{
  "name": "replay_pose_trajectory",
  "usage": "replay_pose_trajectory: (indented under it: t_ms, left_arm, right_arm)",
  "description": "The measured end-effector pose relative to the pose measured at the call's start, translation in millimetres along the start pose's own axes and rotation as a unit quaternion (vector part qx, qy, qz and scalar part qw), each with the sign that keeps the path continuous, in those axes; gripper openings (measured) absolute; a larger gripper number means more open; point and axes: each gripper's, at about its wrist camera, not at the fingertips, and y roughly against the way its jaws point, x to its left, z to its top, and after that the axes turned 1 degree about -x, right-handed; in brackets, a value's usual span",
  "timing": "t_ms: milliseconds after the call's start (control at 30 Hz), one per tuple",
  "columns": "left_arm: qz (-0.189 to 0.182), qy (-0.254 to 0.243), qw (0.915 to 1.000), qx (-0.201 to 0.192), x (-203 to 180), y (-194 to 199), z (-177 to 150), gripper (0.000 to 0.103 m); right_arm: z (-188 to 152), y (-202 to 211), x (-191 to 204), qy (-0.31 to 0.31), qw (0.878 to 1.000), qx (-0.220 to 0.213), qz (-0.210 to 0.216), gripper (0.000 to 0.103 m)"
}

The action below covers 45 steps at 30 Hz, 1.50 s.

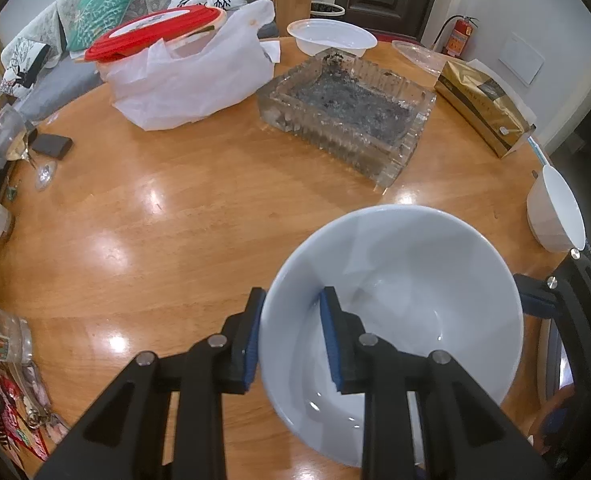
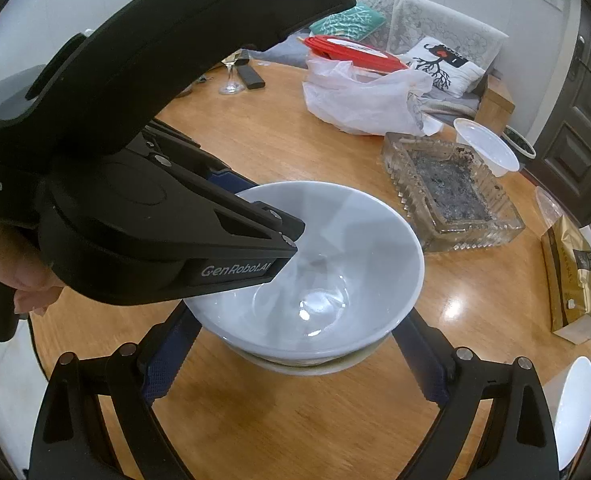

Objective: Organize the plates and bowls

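White bowl (image 1: 411,280) is pinched at its rim by the left gripper (image 1: 291,336), over a second dish on the tabletop (image 1: 167,220). Right gripper (image 2: 295,364) fingers spread wide, empty. Another bowl (image 1: 555,216) remains unstacked.

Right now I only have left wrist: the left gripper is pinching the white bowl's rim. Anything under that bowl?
Observer: Yes. Right wrist shows the rim of a cream dish directly beneath the white bowl. I can't tell if the bowl is seated on it.
Operator: And the right gripper? I only see its edge.
Observer: The right gripper is open, with one finger on each side of the bowl, low down. I can't tell whether they touch it.
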Motion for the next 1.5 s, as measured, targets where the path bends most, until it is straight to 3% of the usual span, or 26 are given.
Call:
replay_pose_trajectory:
  t_ms: [133, 433, 533, 767, 1033, 1133, 1267, 1500]
  left_arm:
    - [-0.003, 0.008, 1.0, 0.001, 2, 0, -1, 0.023]
    - [0.03, 0.004, 0.9994, -0.015, -6, 28, 1, 0.025]
    - [0.042, -0.007, 0.9987, -0.029, -18, 46, 5, 0.032]
    - [0.048, -0.037, 0.9972, -0.046, -75, 70, 15, 0.034]
    - [0.002, -0.056, 0.9978, -0.035, -165, 56, 34, 0.035]
    - [-0.018, -0.063, 0.9974, -0.031, -200, 44, 44, 0.041]
    - [-0.036, -0.072, 0.9965, -0.023, -238, 23, 56, 0.042]
    - [-0.038, -0.068, 0.997, -0.005, -272, -19, 69, 0.042]
  right_arm:
    - [-5, 2, -4, -0.008, 1.0, 0.005, 0.009, 0.091]
    - [-17, 30, -14, -0.023, 0.999, -0.02, 0.019, 0.09]
    - [-26, 46, -22, -0.031, 0.999, -0.031, 0.017, 0.09]
    - [-58, 95, -58, -0.059, 0.996, -0.068, 0.001, 0.092]
    - [-109, 136, -131, -0.121, 0.988, -0.075, -0.063, 0.092]
    - [-129, 142, -159, -0.146, 0.983, -0.07, -0.083, 0.096]
    - [-152, 139, -195, -0.17, 0.978, -0.046, -0.107, 0.097]
    - [-165, 119, -226, -0.193, 0.976, -0.019, -0.096, 0.097]
